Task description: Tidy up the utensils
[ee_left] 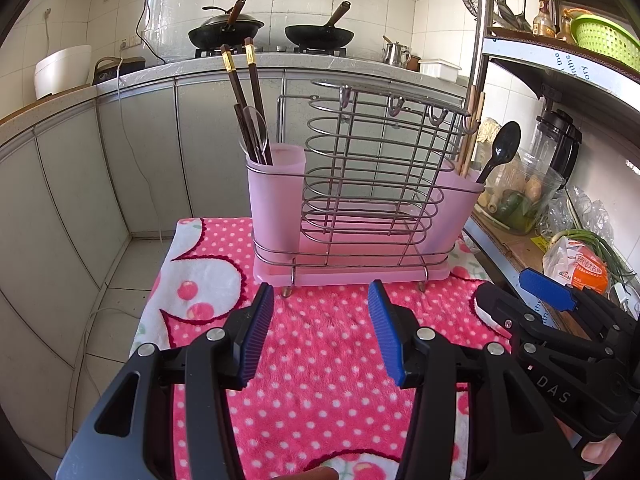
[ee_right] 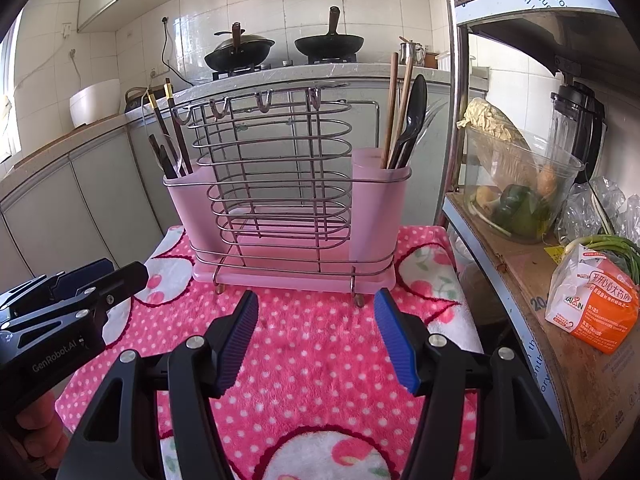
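Observation:
A wire utensil rack (ee_left: 372, 168) (ee_right: 272, 168) on a pink tray stands at the far side of the towel. Its left pink cup (ee_left: 276, 200) (ee_right: 184, 204) holds dark chopsticks (ee_left: 240, 92) (ee_right: 172, 128) with gold bands and a clear spoon (ee_left: 256, 128). Wooden chopsticks (ee_left: 472, 132) (ee_right: 394, 112) and a black spoon (ee_left: 504, 144) (ee_right: 414, 116) stand in the right pink cup (ee_left: 452, 208) (ee_right: 378, 208). My left gripper (ee_left: 321, 285) (ee_right: 124, 270) hovers open and empty just short of the rack. Beside it, my right gripper (ee_right: 317, 294) (ee_left: 504, 288) is also open and empty.
A pink polka-dot towel (ee_left: 320, 360) (ee_right: 320, 352) covers the small table, which drops to the tiled floor on the left. A shelf on the right carries a glass bowl of vegetables (ee_right: 516, 192), an orange packet (ee_right: 596, 312) and a blender (ee_right: 580, 128). Two woks (ee_left: 320, 34) sit on the stove behind.

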`<state>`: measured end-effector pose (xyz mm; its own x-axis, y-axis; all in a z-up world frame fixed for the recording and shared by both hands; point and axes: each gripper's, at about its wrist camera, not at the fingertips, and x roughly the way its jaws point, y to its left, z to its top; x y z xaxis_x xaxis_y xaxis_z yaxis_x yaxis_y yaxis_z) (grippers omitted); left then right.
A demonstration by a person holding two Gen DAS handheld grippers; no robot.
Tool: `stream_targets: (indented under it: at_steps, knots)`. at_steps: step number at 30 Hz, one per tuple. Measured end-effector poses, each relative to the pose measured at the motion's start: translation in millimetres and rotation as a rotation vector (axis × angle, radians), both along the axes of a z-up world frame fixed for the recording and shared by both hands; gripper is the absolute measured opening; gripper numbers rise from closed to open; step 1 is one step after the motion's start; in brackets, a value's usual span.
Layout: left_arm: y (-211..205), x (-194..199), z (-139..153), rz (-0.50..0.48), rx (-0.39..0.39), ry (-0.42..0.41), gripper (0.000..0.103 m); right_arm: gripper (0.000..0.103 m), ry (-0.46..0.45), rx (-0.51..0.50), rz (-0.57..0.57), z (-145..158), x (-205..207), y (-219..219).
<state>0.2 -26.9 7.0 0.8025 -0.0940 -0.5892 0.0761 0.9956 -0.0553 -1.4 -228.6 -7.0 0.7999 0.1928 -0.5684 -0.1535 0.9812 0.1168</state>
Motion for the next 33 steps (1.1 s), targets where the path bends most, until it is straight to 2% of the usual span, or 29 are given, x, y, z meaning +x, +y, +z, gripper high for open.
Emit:
stream_targets:
  at_steps: [33]
  knots:
    - [-0.9, -1.4, -0.4, -0.007, -0.006, 0.002, 0.050, 0.060, -0.001, -0.003, 0.002, -0.5, 0.1, 0.5]
